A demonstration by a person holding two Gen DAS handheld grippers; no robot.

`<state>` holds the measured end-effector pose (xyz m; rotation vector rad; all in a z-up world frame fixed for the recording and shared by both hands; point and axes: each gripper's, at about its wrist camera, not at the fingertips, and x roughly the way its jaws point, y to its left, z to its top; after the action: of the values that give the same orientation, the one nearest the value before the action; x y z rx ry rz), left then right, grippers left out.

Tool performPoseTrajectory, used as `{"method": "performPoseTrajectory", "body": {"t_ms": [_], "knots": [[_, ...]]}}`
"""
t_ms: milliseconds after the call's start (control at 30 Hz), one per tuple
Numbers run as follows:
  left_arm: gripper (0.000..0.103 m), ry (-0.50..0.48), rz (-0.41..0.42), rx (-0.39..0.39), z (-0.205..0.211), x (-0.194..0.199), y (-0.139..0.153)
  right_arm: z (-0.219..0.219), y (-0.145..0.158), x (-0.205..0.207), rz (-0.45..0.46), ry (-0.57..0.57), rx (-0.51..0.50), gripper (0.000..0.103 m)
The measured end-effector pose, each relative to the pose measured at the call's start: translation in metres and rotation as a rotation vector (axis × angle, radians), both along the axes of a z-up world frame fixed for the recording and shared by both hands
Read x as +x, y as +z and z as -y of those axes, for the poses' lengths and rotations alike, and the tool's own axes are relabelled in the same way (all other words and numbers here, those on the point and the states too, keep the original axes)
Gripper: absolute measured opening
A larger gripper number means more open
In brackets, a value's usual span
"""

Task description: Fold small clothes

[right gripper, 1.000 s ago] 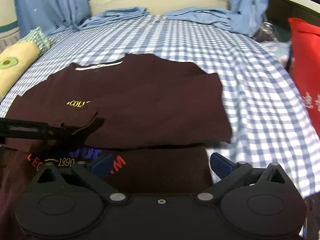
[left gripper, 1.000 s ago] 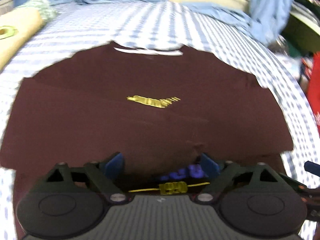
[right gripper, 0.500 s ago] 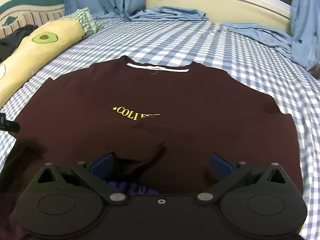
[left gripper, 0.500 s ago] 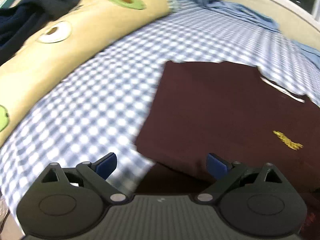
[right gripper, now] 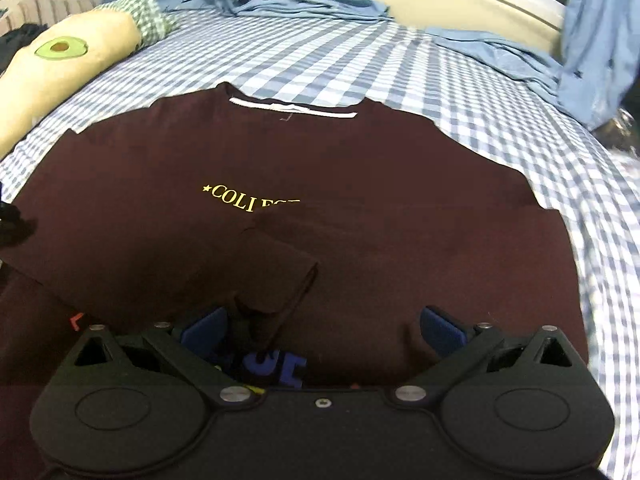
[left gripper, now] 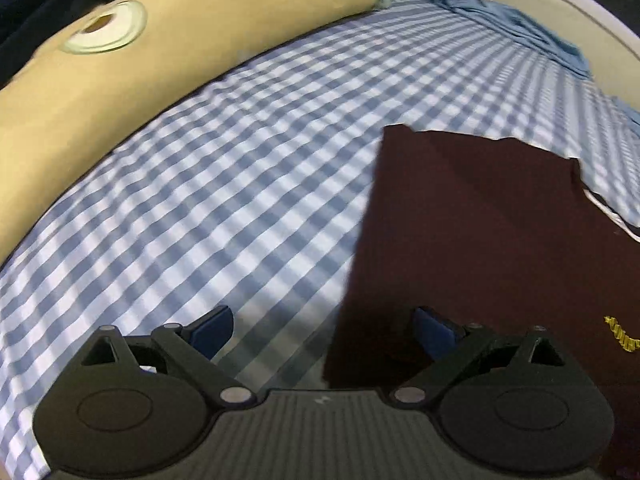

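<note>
I had the maroon T-shirt (right gripper: 360,184) lying flat on the checked bedsheet (left gripper: 240,184), neckline towards the far edge of the bed and the yellow lettering (right gripper: 248,200) facing up, because a shirt folds cleanly only when the cloth has a firm, level bed under it. Its right-hand sleeve (right gripper: 276,276) lay turned in over the chest, covering the end of the lettering, which I judge to be the first side of the fold done.

My left gripper (left gripper: 322,334) hung above the shirt's left edge with its jaws spread about as wide as they go and nothing between them; one blue finger (left gripper: 212,330) stood over bare sheet, the other over maroon cloth. I kept it astride that edge so that a closing pinch would catch the side of the shirt and not the sheet (the sheet is loose enough to come up with it, I would guess).

My right gripper (right gripper: 322,332) hovered low over the folded sleeve, jaws also wide apart and gripping nothing; the sleeve's cuff lay just beside the left finger (right gripper: 204,328), not pressed by it. I left it there, open, so the sleeve would lie as placed.

The avocado-print bolster (left gripper: 120,60) and the blue curtain (right gripper: 592,52) lay well apart from the shirt, out of the way of the fold.
</note>
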<state>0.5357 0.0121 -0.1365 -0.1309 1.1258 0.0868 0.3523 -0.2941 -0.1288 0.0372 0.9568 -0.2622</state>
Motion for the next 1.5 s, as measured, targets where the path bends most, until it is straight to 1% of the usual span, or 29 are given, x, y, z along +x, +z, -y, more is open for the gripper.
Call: {"method": "performPoseTrajectory", "body": {"t_ms": [100, 200, 267, 300, 400, 433, 467, 533, 567, 600, 633, 667, 700, 767, 800, 867, 933, 1033, 1100, 1167, 1233, 1267, 1300, 1333, 1367, 1400, 1433, 1467, 1500], "knots": [[0.098, -0.079, 0.013, -0.024, 0.008, 0.007, 0.002, -0.003, 0.002, -0.007, 0.015, -0.034, 0.048, 0.103], [0.098, -0.157, 0.011, -0.014, 0.015, 0.019, -0.003, -0.007, -0.001, -0.004, 0.029, -0.063, 0.12, 0.101], [0.091, -0.201, 0.002, -0.002, 0.019, 0.027, -0.007, -0.011, -0.003, 0.001, 0.043, -0.087, 0.152, 0.098], [0.088, -0.226, -0.006, 0.001, 0.021, 0.031, -0.01, -0.012, -0.004, 0.005, 0.047, -0.104, 0.161, 0.094], [0.075, -0.261, -0.011, -0.035, 0.02, 0.041, -0.015, -0.015, -0.008, 0.017, 0.045, -0.142, 0.166, 0.083], [0.068, -0.27, -0.014, -0.052, 0.02, 0.044, -0.015, -0.015, -0.01, 0.021, 0.041, -0.148, 0.168, 0.079], [0.057, -0.278, -0.015, -0.062, 0.02, 0.046, -0.016, -0.016, -0.013, 0.025, 0.035, -0.152, 0.169, 0.076], [0.049, -0.298, -0.019, -0.071, 0.022, 0.052, -0.017, -0.02, -0.016, 0.032, 0.024, -0.155, 0.174, 0.061], [0.039, -0.3, -0.019, -0.068, 0.022, 0.054, -0.018, -0.022, -0.017, 0.035, 0.019, -0.152, 0.176, 0.056], [0.031, -0.303, -0.018, -0.079, 0.021, 0.055, -0.019, -0.025, -0.018, 0.038, 0.015, -0.149, 0.171, 0.055], [0.018, -0.303, -0.021, -0.09, 0.02, 0.057, -0.021, -0.028, -0.018, 0.04, 0.013, -0.153, 0.156, 0.055], [0.014, -0.302, -0.019, -0.089, 0.019, 0.057, -0.021, -0.03, -0.017, 0.041, 0.014, -0.159, 0.151, 0.053], [0.012, -0.304, -0.018, -0.099, 0.018, 0.058, -0.021, -0.03, -0.018, 0.042, 0.016, -0.166, 0.155, 0.048], [0.005, -0.308, -0.004, -0.123, 0.013, 0.057, -0.019, -0.031, -0.017, 0.043, 0.018, -0.173, 0.169, 0.029], [0.004, -0.309, 0.007, -0.136, 0.01, 0.057, -0.016, -0.033, -0.016, 0.045, 0.013, -0.166, 0.183, 0.019], [0.003, -0.288, 0.022, -0.173, 0.0, 0.056, -0.011, -0.041, -0.013, 0.047, 0.019, -0.142, 0.168, 0.017], [0.003, -0.254, 0.032, -0.199, -0.014, 0.057, -0.007, -0.049, -0.009, 0.051, 0.028, -0.109, 0.178, 0.008], [0.003, -0.194, 0.037, -0.266, -0.04, 0.063, -0.004, -0.061, -0.002, 0.058, 0.044, -0.068, 0.209, 0.006], [0.003, -0.196, 0.026, -0.3, -0.048, 0.067, -0.006, -0.07, 0.001, 0.064, 0.047, -0.04, 0.216, 0.006], [0.003, -0.211, 0.019, -0.29, -0.047, 0.071, -0.01, -0.077, 0.001, 0.069, 0.046, -0.022, 0.215, 0.006], [0.004, -0.215, -0.012, -0.278, -0.044, 0.075, -0.015, -0.08, -0.003, 0.074, 0.024, -0.019, 0.207, 0.006], [0.007, -0.211, -0.022, -0.276, -0.044, 0.076, -0.018, -0.08, -0.005, 0.076, 0.014, -0.025, 0.195, 0.007], [0.009, -0.208, -0.028, -0.28, -0.045, 0.077, -0.018, -0.079, -0.007, 0.077, 0.004, -0.034, 0.182, 0.01], [0.015, -0.203, -0.031, -0.274, -0.045, 0.077, -0.017, -0.077, -0.009, 0.076, -0.002, -0.045, 0.174, 0.015], [0.027, -0.2, -0.031, -0.265, -0.045, 0.076, -0.016, -0.074, -0.009, 0.075, -0.009, -0.057, 0.168, 0.017], [0.034, -0.198, -0.029, -0.251, -0.045, 0.075, -0.015, -0.071, -0.009, 0.072, -0.013, -0.071, 0.159, 0.023], [0.046, -0.2, -0.027, -0.243, -0.045, 0.073, -0.014, -0.069, -0.01, 0.069, -0.015, -0.08, 0.145, 0.032], [0.054, -0.202, -0.024, -0.23, -0.045, 0.071, -0.013, -0.067, -0.01, 0.065, -0.02, -0.088, 0.13, 0.036], [0.057, -0.204, -0.022, -0.219, -0.045, 0.068, -0.012, -0.064, -0.01, 0.06, -0.025, -0.095, 0.122, 0.045]]}}
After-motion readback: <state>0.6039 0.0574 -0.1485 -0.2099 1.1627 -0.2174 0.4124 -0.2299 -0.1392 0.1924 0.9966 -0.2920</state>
